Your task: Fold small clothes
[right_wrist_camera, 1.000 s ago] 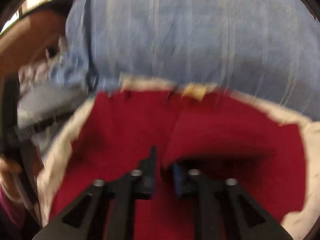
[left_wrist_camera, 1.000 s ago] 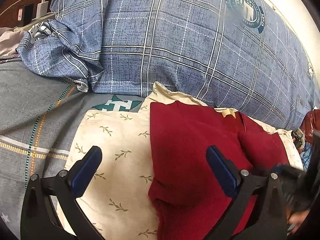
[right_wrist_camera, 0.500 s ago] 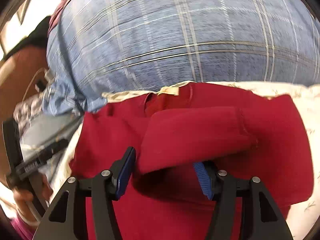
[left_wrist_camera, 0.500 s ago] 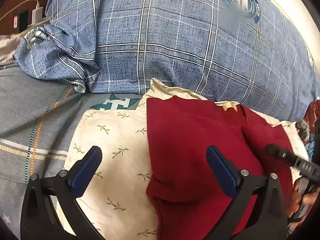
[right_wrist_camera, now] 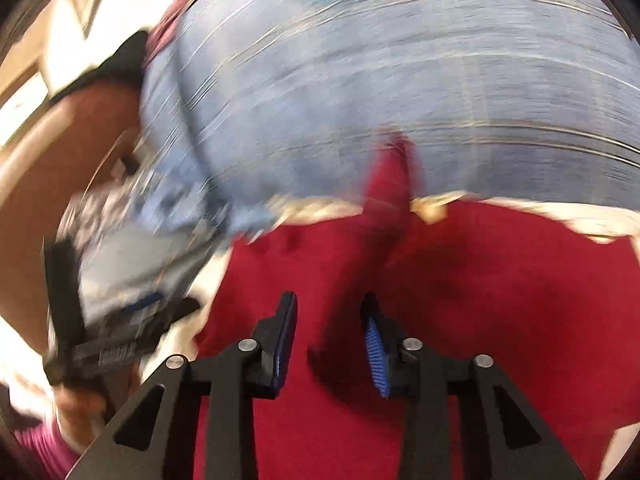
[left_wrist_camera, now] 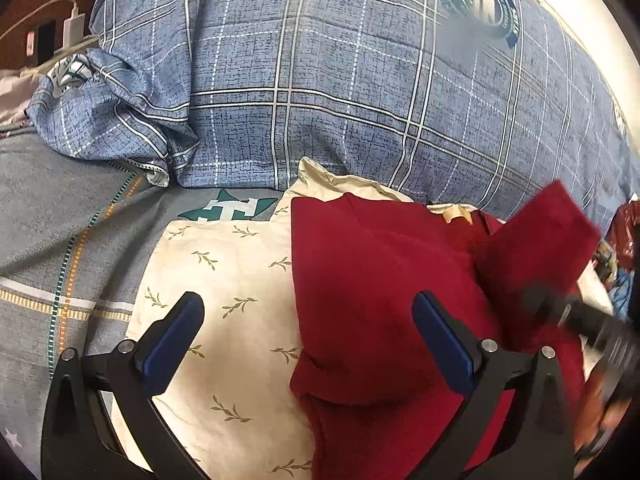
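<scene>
Red garment [left_wrist_camera: 372, 304], soft and limp, lies on the cream pillow [left_wrist_camera: 224, 280]; right gripper [right_wrist_camera: 330, 344] narrowed around its raised flap, left gripper [left_wrist_camera: 308, 344] wide, empty; grasp hems

home bedroom, plaid quilt [left_wrist_camera: 320, 80], leaf-print pillow [left_wrist_camera: 224, 280]

Red garment [left_wrist_camera: 372, 320] partly folded on cream leaf-print cloth [left_wrist_camera: 224, 280], one flap raised.

one red garment [left_wrist_camera: 380, 300], one leaf-print pillow [left_wrist_camera: 232, 280], one plaid quilt [left_wrist_camera: 340, 80].
</scene>
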Tool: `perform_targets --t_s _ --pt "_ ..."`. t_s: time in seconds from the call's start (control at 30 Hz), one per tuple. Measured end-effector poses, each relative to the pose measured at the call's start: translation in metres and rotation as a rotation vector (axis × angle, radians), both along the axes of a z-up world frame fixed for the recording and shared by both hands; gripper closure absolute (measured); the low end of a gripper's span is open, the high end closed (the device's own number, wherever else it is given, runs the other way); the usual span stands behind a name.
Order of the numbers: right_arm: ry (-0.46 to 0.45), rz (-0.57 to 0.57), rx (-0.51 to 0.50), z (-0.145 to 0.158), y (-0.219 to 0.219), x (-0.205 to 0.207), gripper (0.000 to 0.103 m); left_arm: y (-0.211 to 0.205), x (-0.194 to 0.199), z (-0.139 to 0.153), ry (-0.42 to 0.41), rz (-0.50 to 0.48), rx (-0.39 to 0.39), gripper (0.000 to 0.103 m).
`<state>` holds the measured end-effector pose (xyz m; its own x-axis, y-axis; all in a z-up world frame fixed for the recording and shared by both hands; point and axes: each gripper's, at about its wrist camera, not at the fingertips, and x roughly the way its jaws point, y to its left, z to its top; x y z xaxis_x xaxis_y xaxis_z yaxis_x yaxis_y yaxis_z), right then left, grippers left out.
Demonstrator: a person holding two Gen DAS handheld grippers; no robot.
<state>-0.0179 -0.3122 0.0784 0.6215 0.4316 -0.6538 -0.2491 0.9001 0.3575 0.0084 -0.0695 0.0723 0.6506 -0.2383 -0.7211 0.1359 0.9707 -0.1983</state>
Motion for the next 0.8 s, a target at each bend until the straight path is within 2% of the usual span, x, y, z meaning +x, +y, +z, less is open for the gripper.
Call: perform_targets --t_s 0.03,0.1,0.23,0.37,0.6,0.7,0.8 --pt "0.021 0.034 -0.022 -0.005 0.011 -0.003 0.065 0.002 0.000 0.001 0.002 0.001 -0.012 0.000" --pt "0.051 0.069 -0.048 -0.015 0.023 -0.008 0.054 0.005 0.001 0.003 0.002 0.003 -0.041 0.000" --pt "0.062 0.071 -0.054 -0.019 0.020 -0.020 0.050 0.008 0.001 0.004 0.007 -0.002 -0.097 0.000" --pt "0.053 0.028 -0.019 -0.010 -0.002 -0.033 0.045 0.006 0.002 0.000 0.028 -0.017 -0.133 0.000" --pt "0.032 -0.065 0.021 0.001 -0.053 -0.061 0.043 -0.028 0.003 -0.009 0.059 -0.097 -0.109 0.001" --pt "0.032 -0.102 0.037 0.002 -0.073 -0.072 0.036 -0.046 0.003 -0.013 0.062 -0.131 -0.062 0.009" --pt "0.044 -0.140 0.081 0.001 -0.092 -0.079 0.035 -0.057 0.003 -0.018 0.044 -0.149 -0.007 0.014"
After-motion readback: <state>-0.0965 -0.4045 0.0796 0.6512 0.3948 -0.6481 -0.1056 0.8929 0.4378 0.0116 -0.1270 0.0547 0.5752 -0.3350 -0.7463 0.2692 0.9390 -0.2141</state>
